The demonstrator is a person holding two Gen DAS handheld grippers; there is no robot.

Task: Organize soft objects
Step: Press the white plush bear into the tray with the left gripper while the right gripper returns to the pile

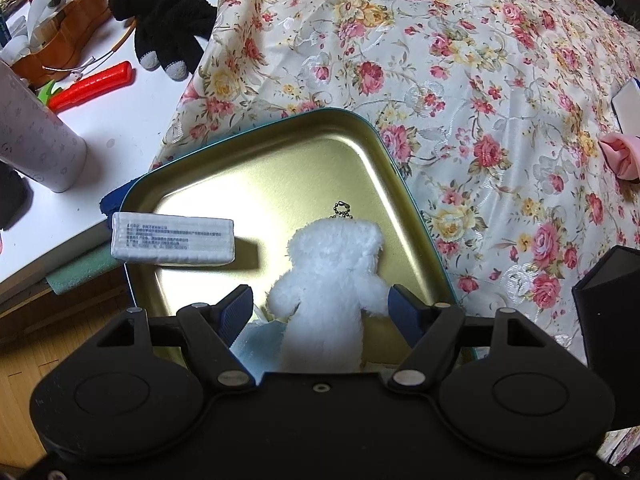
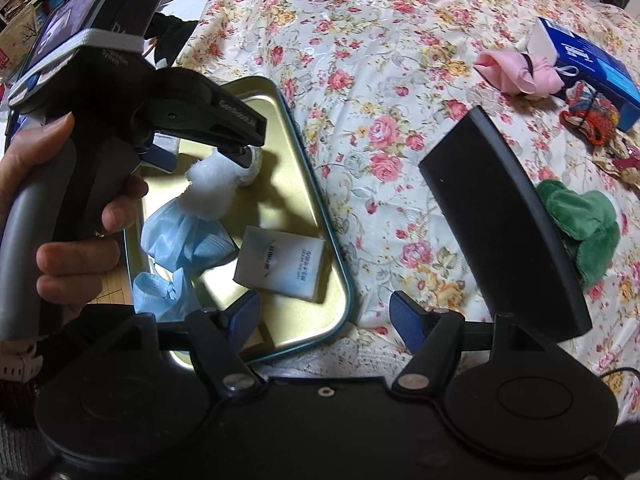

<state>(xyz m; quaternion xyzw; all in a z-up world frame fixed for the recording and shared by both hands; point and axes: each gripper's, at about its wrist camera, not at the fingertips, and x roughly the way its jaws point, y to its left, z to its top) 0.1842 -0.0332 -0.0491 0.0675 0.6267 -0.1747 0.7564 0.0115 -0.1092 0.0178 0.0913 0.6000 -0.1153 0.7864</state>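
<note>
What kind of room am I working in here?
Probably a lived-in home room: a floral cloth covers the work surface, and a cluttered white desk beside it holds a black glove.

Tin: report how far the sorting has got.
Done: two masks and a tissue pack lie in the tin. In hand: the left tongs straddle the white bear over the tin, jaws apart. Left: the pink cloth and green cloth on the bedspread; right tongs open.
</note>
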